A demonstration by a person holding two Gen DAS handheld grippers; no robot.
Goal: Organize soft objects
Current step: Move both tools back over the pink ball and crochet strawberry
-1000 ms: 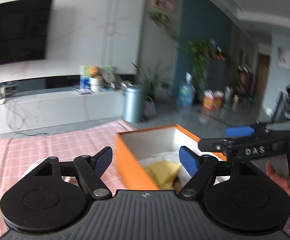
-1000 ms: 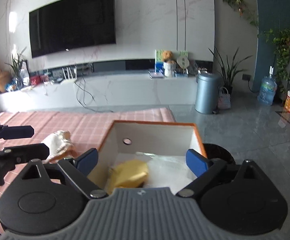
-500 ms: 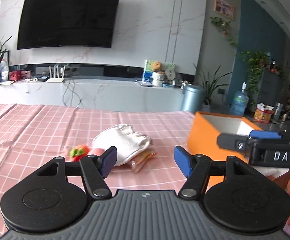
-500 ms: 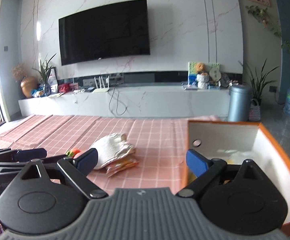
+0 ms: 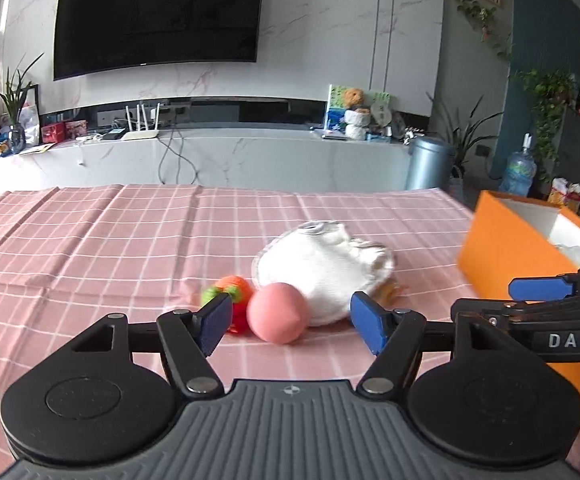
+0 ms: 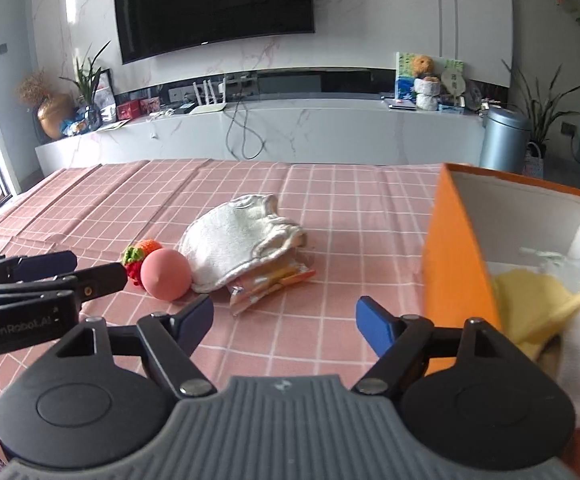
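Observation:
On the pink checked tablecloth (image 5: 129, 240) lie a pink ball (image 5: 277, 312), a knitted strawberry (image 5: 229, 292) and a white cloth (image 5: 322, 268). The white cloth (image 6: 237, 244) covers part of a snack packet (image 6: 273, 284). My left gripper (image 5: 292, 324) hovers just short of the ball. Its jaws are opening, and the ball shows in the gap without touching the pads. My right gripper (image 6: 283, 318) hangs over bare tablecloth in front of the packet. Its jaws are closing with nothing between them. The pink ball (image 6: 165, 274) lies left of it.
An orange box (image 6: 462, 240) with white inner walls stands at the right and holds a yellow cloth (image 6: 534, 308). The orange box (image 5: 522, 248) sits right of the pile. A TV, a marble console, plants and a grey bin stand beyond the table.
Both grippers swung left from over the orange box to the pile on the tablecloth and came lower and closer to it. The right jaws narrowed a little.

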